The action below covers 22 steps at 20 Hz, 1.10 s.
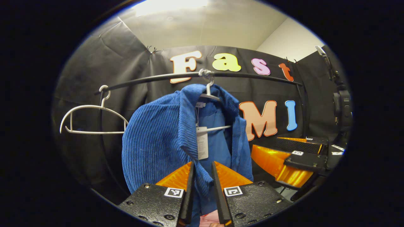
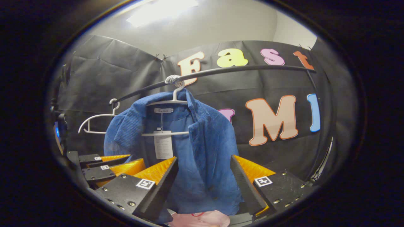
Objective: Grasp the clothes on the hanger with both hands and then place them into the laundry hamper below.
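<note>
— Corduroy first: how far along are you?

— Barely started. Your left gripper (image 1: 202,168) has its fingers nearly together around the front edge of the blue corduroy jacket (image 1: 164,138), though you can't tell if they pinch it. Your right gripper (image 2: 203,162) stands wide apart just before the other front panel.

— And beyond them?

— Past both grippers, the jacket hangs on its white hanger (image 2: 167,101) from the black rail (image 2: 240,70). An empty hanger (image 1: 91,119) sits left of it.

— What remains?

— Both grasps, lifting off, lowering into the hamper.
</note>
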### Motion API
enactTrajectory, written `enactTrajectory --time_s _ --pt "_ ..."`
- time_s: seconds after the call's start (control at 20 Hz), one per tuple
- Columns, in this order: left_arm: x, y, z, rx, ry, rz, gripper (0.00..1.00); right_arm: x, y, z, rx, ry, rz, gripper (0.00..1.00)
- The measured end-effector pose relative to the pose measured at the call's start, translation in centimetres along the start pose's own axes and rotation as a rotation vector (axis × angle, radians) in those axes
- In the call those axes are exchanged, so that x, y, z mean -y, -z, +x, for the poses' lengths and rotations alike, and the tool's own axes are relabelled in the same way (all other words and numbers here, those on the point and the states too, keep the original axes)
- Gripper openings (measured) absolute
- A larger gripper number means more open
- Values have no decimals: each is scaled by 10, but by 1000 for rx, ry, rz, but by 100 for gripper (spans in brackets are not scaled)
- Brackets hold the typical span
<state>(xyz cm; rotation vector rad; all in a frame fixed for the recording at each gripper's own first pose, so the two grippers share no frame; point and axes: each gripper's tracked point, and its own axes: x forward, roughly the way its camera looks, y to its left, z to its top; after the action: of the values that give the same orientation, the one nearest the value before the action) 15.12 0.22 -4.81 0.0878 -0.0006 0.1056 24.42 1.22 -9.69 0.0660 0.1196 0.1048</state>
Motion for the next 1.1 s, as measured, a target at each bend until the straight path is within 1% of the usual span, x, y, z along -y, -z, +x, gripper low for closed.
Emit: enactTrajectory --time_s 0.05,0.1,0.15,0.2,0.25,0.35,0.4,0.45,0.5,0.55,0.6,0.65,0.7,0.75,0.85,0.9,1.0,1.1 --pt "-10 0 4 -5 -22 12 32 -2 0 9 0 -1 13 94" --pt "-18 3 8 -12 -43 24 32 2 2 19 0 14 17 94" --pt "-20 5 12 -25 -44 28 32 4 3 27 -3 21 17 93" --pt "-20 13 15 -48 -39 26 33 4 4 34 -5 28 20 99" --pt "-17 14 18 -53 -19 15 27 4 6 42 -8 33 22 99" --pt "-19 15 25 -68 -6 13 17 5 3 59 -6 59 14 99" --pt "-22 14 26 -71 -16 26 11 3 -1 69 1 67 27 99" --pt "-21 14 28 -81 -6 39 6 -2 -11 81 19 51 51 98" --pt "-19 15 26 -93 7 43 4 -10 -16 93 16 17 91 94" --pt "-15 14 20 -95 41 13 1 -18 -16 101 -14 -26 137 100" --pt "-4 14 14 -107 100 -24 0 -7 -5 110 -45 23 146 93" --pt "3 11 5 -118 149 -59 0 6 -6 102 -52 45 144 51" --pt "2 5 -5 -125 183 -71 0 -4 -3 102 -64 -6 145 8" --pt "-2 -2 -12 -121 195 -63 0 4 -1 100 -62 22 125 3" --pt "-10 -18 -24 -81 216 -49 1 7 -1 90 -52 50 76 4" --pt "-11 -24 -35 -82 245 -48 0 7 -6 85 -38 61 61 4" --pt "-14 -29 -47 -94 304 -63 0 2 -15 77 -24 60 28 4" --pt "-26 -41 -55 -91 334 -86 0 7 -22 73 -20 78 3 4"
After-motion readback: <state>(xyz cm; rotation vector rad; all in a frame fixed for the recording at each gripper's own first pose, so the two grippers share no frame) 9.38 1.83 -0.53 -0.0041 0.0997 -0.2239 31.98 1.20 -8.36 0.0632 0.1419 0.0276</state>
